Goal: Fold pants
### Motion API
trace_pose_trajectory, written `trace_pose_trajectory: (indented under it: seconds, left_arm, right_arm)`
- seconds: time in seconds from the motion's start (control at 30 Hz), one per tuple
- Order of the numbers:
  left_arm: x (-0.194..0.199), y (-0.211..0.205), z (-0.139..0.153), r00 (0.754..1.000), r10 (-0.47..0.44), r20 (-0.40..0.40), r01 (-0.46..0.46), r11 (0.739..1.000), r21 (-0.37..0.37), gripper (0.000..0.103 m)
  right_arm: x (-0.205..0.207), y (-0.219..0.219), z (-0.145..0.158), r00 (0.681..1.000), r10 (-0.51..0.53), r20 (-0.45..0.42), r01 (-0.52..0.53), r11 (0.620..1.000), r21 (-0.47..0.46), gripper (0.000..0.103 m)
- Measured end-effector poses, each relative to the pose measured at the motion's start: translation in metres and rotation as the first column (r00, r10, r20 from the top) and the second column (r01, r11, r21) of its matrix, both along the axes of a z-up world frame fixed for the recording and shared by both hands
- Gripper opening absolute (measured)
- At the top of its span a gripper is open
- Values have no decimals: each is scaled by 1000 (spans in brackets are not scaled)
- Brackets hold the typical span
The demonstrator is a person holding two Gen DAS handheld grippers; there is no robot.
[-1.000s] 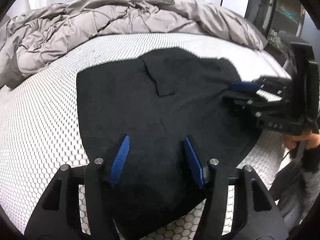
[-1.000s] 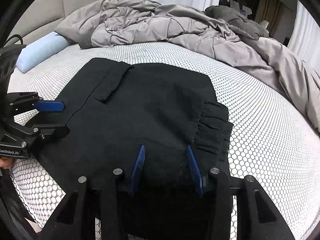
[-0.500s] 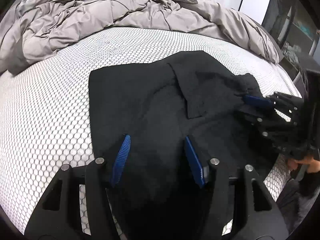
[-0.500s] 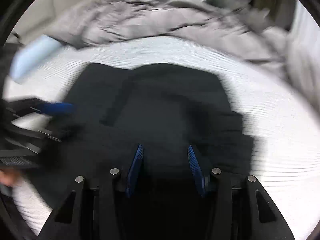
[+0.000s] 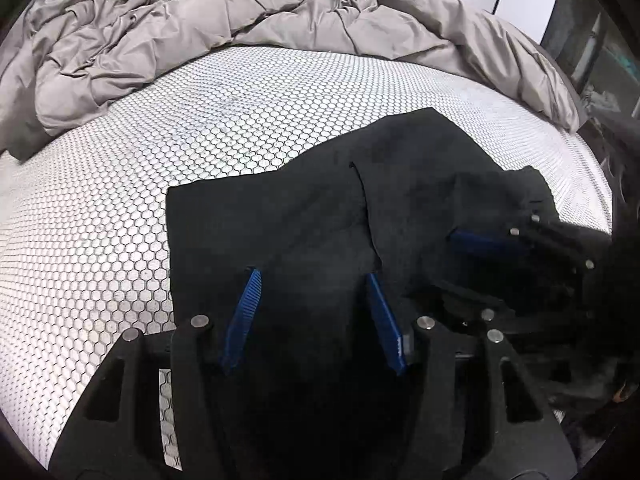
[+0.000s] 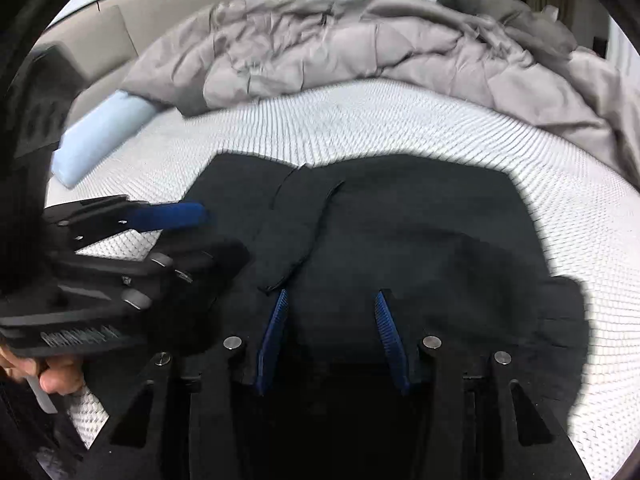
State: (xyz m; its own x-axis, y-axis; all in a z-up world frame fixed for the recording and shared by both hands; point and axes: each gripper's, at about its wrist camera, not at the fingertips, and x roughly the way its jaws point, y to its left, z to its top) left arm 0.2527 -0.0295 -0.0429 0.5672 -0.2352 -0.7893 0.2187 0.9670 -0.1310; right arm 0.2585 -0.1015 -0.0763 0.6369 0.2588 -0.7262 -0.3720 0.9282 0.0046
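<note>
The black pants lie folded on the white honeycomb-patterned mattress, near its front edge. The left gripper hangs over the near part of the fabric with its blue pads spread wide, gripping nothing. The right gripper is likewise spread wide above the cloth. A rumpled grey duvet lies behind, a light blue pillow at the side.

Bare mattress beyond pants; duvet blocks far edge.
</note>
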Motion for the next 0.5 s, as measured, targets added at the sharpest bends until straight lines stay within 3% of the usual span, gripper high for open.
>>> trace_pose_trajectory:
  seconds: [0.07, 0.17, 0.3, 0.4, 0.5]
  left_arm:
    - [-2, 4, 3, 1000, -22, 13, 22, 1000, 8, 54]
    - [-4, 12, 1, 1000, -6, 14, 6, 1000, -17, 54]
    - [-13, 9, 12, 999, 23, 45, -23, 1000, -1, 51]
    - [-11, 12, 30, 991, 67, 114, -61, 997, -56, 51]
    - [11, 12, 25, 991, 115, 75, -111, 993, -50, 50]
  right_arm:
    - [-1, -2, 1, 1000, -10, 15, 11, 998, -63, 54]
    - [-4, -25, 3, 985, -146, 90, 163, 959, -230, 55]
    - [-10, -44, 10, 988, -146, 55, 151, 983, -103, 54]
    - [-12, -39, 22, 994, -95, 52, 94, 995, 21, 54]
    - [-5, -22, 29, 996, -74, 49, 71, 995, 66, 54]
